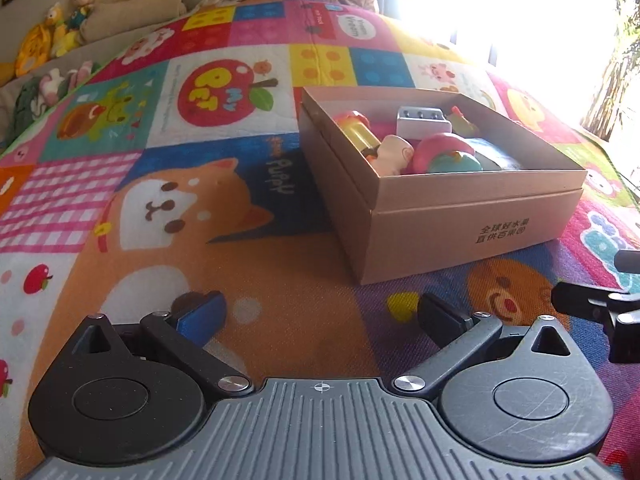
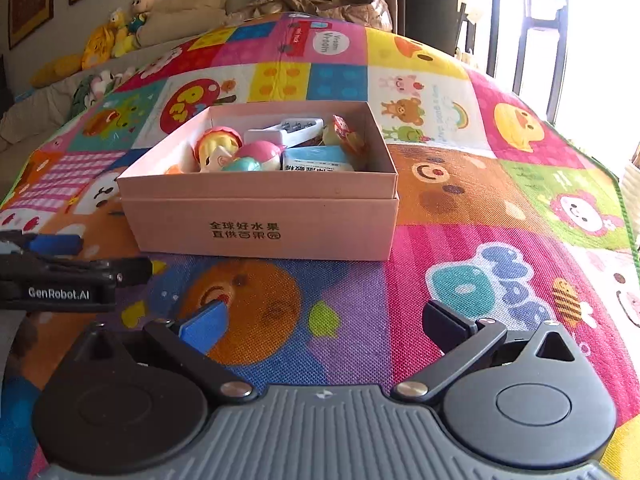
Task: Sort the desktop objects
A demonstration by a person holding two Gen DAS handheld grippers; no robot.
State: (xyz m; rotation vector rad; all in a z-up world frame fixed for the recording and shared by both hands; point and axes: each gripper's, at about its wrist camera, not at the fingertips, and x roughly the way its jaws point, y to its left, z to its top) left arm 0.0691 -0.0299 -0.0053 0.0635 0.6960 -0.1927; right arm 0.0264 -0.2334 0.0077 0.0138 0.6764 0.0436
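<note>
A brown cardboard box [image 1: 460, 236] stands on the colourful cartoon mat; it also shows in the right wrist view [image 2: 260, 236]. Inside lie several things: a doll figure [image 2: 218, 148], a pink and teal ball toy [image 2: 256, 158], a white plug adapter [image 2: 288, 130], a blue packet [image 2: 316, 160] and a small snack packet [image 2: 346, 132]. My left gripper [image 1: 320, 316] is open and empty, low over the mat, in front and left of the box. My right gripper [image 2: 332, 324] is open and empty in front of the box. The left gripper shows at the right wrist view's left edge [image 2: 60, 276].
The patterned mat [image 2: 480, 208] covers the whole surface and drops off at its edges. Stuffed toys [image 2: 120, 28] and cushions lie on a sofa behind. A bright window is at the right. Crumpled brown paper [image 2: 320, 0] lies beyond the far edge.
</note>
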